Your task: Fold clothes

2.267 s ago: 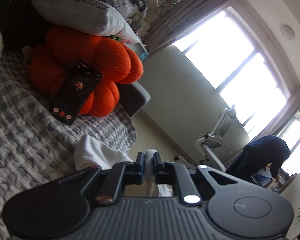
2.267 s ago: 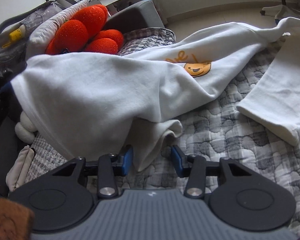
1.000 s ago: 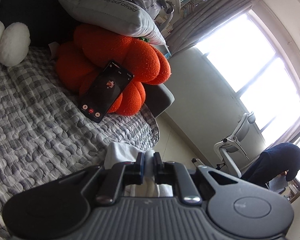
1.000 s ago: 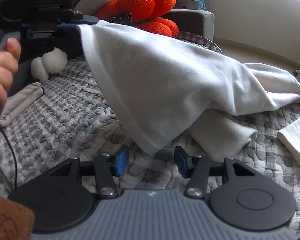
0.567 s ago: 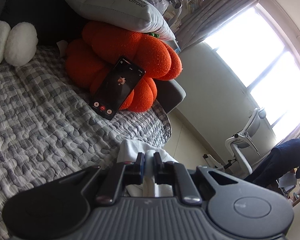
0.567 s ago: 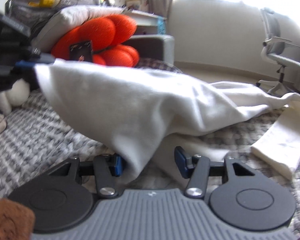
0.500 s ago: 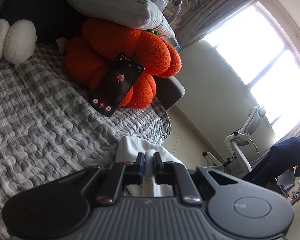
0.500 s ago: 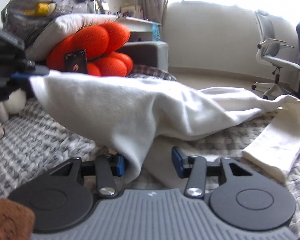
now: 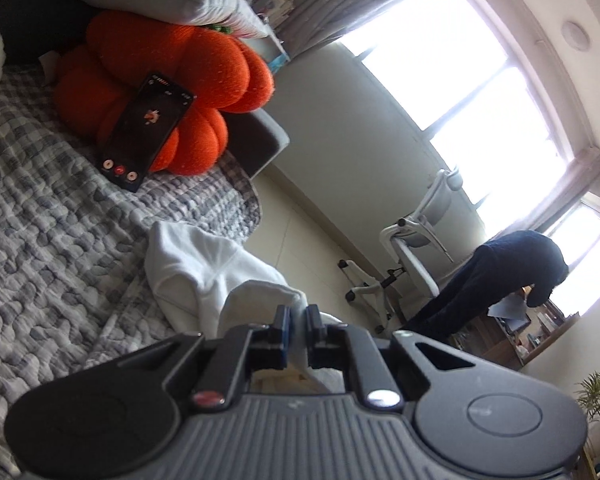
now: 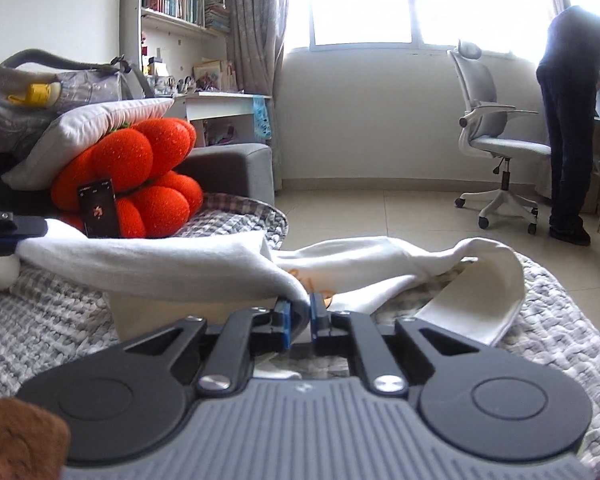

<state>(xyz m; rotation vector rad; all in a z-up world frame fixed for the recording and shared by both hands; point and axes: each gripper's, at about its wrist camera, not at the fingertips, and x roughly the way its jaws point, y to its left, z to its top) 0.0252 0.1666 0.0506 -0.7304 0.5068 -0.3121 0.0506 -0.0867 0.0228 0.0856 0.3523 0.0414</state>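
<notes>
- The right gripper (image 10: 299, 312) had just been closing: a second earlier its blue pads stood apart around the hem of the white sweatshirt (image 10: 172, 260); now they were clenched on a fold of that cloth, at 6 o'clock in its own view.
- The left gripper (image 9: 296, 320) had stayed clamped on another edge of the sweatshirt (image 9: 204, 264) throughout; in the right wrist view its tip showed at 9 o'clock, holding the cloth up off the quilt.
- The garment thus hung stretched between the two grips above the grey checked quilt (image 10: 72, 308), its far sleeve (image 10: 484, 304) trailing at 3 o'clock; before, most of it lay draped from the left grip alone.
- Both views had swung, so the orange plush cushion (image 9: 172, 92) and the phone (image 9: 146, 124) leaning on it sat at 10 o'clock in the left wrist view.
- Judgement: with two corners secured, the shirt was ready to be spread flat or carried over for the first fold; the loose sleeve would likely need tucking.
</notes>
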